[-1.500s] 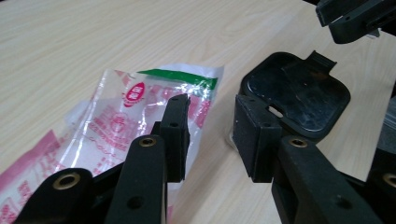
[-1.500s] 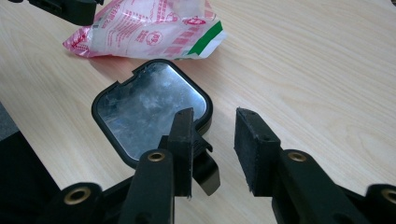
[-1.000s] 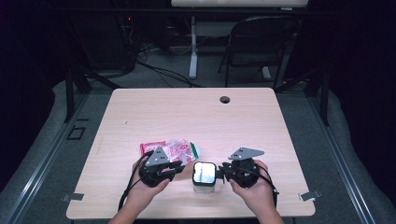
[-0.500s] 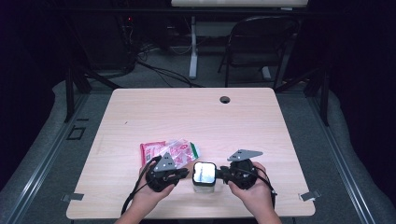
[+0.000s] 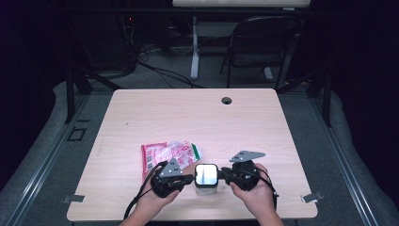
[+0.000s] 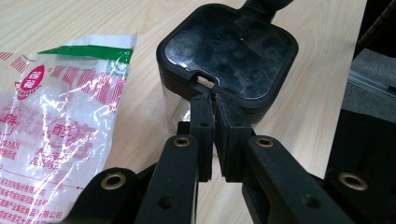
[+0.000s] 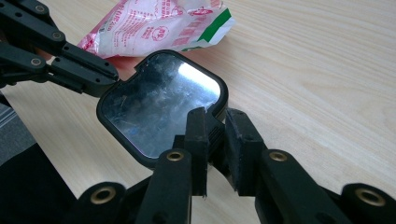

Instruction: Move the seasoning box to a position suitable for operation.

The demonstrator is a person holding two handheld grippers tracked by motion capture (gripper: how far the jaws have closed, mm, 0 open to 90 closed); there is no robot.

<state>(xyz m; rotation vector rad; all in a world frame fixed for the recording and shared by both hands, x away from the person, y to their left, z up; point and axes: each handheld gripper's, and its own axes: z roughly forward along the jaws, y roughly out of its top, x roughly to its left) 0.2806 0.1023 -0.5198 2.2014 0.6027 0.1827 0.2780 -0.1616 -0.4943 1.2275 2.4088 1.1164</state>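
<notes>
Both my grippers flank the container: left gripper pinched on its lid tab, right gripper clamping the opposite latch (jaws just closing).

counter evenly lit from overhead, room beyond it nearly black. high view soft and grainy, shadows faint. bright glare patch on the glossy lid just ahead of the right claw; crinkle highlights on the plastic bag left of the left claw. claw arms nearest the lens blurred.
</notes>
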